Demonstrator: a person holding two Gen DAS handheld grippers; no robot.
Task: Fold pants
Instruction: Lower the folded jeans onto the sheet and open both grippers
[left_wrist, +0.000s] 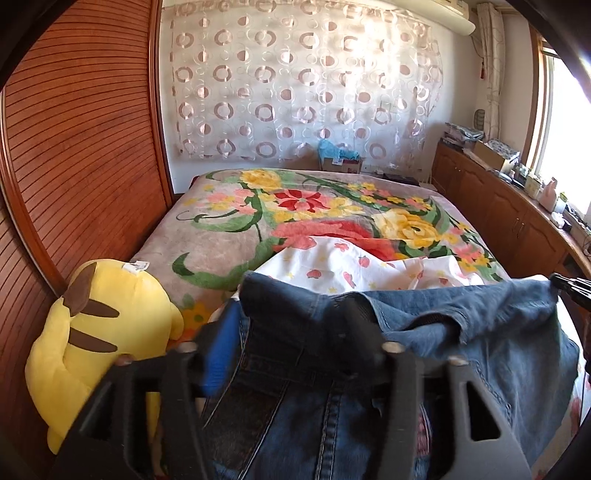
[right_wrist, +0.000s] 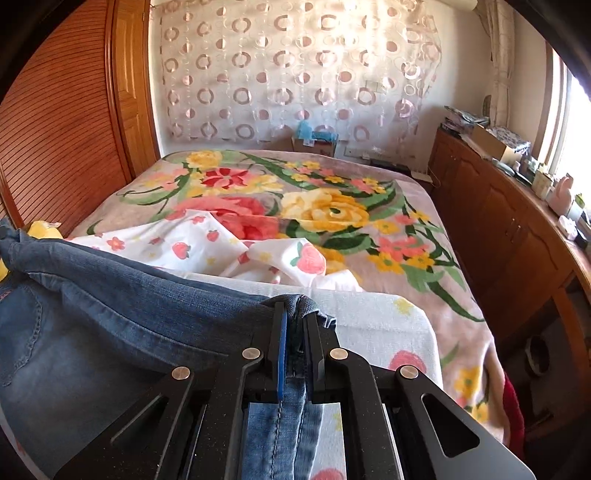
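One garment: the jeans (left_wrist: 424, 332) fill the lower half of both views, held up over the bed (right_wrist: 369, 229), their top edge running across the frame.
Right tongs (right_wrist: 293, 332): closed tight on a bunched corner of denim, lower centre of the right view.
Left tongs (left_wrist: 291, 332): spread wide, denim lying between the fingers, no pinch visible.
Step in hand: likely regripping the left corner of the edge.
Doing it well: close the left tongs on the hem itself, not loose cloth below, level with the right corner, keeping the edge taut so the fold lands square.
Around: strawberry-print sheet (right_wrist: 177, 247) just behind; yellow plush toy (left_wrist: 92, 332) at lower left.
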